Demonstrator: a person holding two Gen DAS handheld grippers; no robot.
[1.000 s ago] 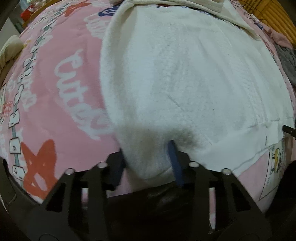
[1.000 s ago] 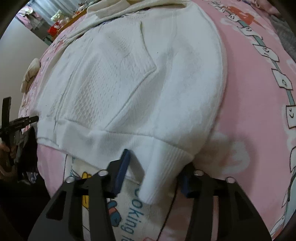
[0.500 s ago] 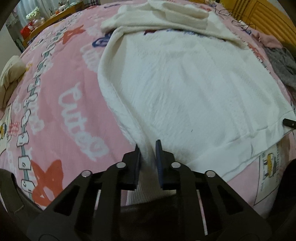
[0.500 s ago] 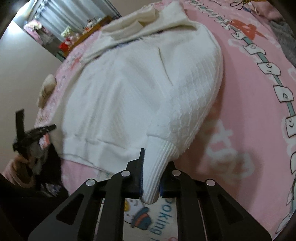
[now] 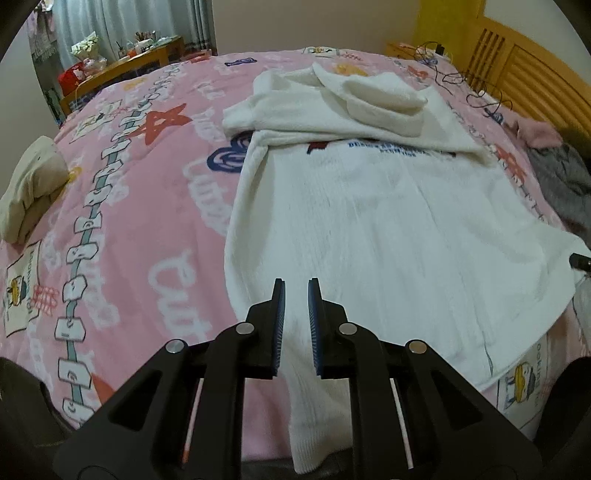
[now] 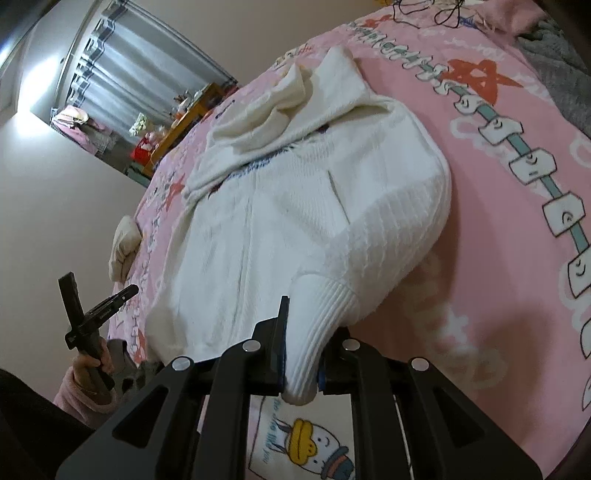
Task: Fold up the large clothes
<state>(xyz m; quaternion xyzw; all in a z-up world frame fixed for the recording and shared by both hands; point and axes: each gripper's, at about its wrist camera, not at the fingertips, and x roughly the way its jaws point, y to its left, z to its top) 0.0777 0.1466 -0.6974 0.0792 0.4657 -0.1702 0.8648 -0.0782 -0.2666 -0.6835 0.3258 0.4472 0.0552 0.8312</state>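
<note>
**Sweater cuffs pinched at the bed's near edge**

Sweater (image 5: pixel 354 236), white and knitted, lies spread across the pink printed bedspread (image 5: pixel 147 206), filling the centre and right of the left wrist view, with its upper part folded over itself toward the top of the frame. One sleeve runs down the garment's left edge to the bottom centre, where the ribbed cuff (image 5: pixel 314 435) hangs below the left gripper (image 5: pixel 296 291). The blue-padded fingers stand close on either side of that sleeve with only a narrow gap; they appear to be clamped on the fabric, though motion blur there makes the contact hard to confirm.

In the right wrist view the right gripper (image 6: pixel 303 350) is clenched on the other ribbed cuff (image 6: pixel 314 332) at lower centre, the cuff's end poking out below the jaws. The sleeve rises from there into the bulged body of the sweater at mid-frame.

A cream folded cloth (image 5: pixel 29 184) sits at the left edge of the left view. A grey garment (image 5: pixel 561 181) lies at the right edge, near a wooden headboard (image 5: pixel 535 66). A desk (image 5: pixel 122 70) with clutter stands at upper left, before curtains (image 5: pixel 122 18).
</note>
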